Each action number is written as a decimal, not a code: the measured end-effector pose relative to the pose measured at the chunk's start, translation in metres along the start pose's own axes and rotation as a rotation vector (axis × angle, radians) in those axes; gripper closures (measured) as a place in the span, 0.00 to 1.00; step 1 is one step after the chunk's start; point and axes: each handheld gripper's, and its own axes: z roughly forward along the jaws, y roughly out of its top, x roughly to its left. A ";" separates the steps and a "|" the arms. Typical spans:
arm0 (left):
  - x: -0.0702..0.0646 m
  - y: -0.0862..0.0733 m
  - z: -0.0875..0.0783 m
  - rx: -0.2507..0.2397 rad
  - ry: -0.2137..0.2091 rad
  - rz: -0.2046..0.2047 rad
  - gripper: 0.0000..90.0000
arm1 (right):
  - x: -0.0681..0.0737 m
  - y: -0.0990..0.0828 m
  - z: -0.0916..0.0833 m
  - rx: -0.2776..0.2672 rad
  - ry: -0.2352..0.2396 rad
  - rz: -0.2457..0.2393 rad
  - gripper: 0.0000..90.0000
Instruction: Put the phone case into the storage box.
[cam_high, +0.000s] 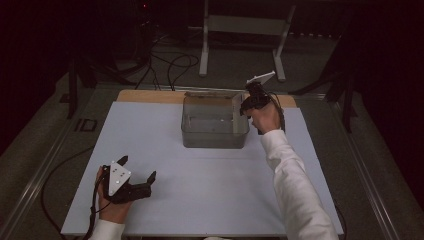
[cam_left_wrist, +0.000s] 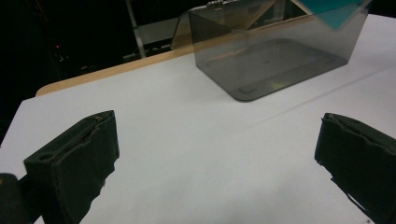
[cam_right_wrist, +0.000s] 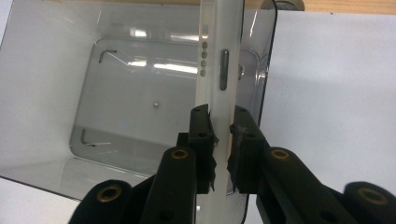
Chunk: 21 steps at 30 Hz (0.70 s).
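Note:
A clear grey plastic box (cam_high: 215, 137) stands at the back middle of the white table. My right gripper (cam_high: 252, 102) hovers over the box's right end, shut on a slim white-edged phone (cam_right_wrist: 219, 70). The phone hangs on edge just inside the box's right wall (cam_right_wrist: 266, 79), and its side button and small holes face the camera. In the left gripper view the phone's teal face (cam_left_wrist: 336, 11) shows through the box (cam_left_wrist: 280, 60). My left gripper (cam_high: 137, 167) rests low at the front left, open, with nothing but bare table between its jaws (cam_left_wrist: 217, 123).
The white table top (cam_high: 200, 190) sits on a wooden board whose edge (cam_high: 150, 96) shows behind the box. A metal stand (cam_high: 240, 25) and loose cables (cam_high: 170, 65) lie on the dark floor beyond the table.

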 end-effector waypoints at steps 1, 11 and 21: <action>0.000 0.000 0.000 0.000 0.000 0.000 0.01 | 0.000 0.000 0.000 0.000 0.000 0.000 0.90; 0.000 0.000 0.000 0.001 -0.001 0.003 0.01 | -0.001 0.000 0.007 -0.002 -0.001 0.017 0.90; 0.000 0.000 0.000 0.001 0.000 0.000 0.01 | -0.003 -0.004 0.019 0.018 -0.022 0.022 0.90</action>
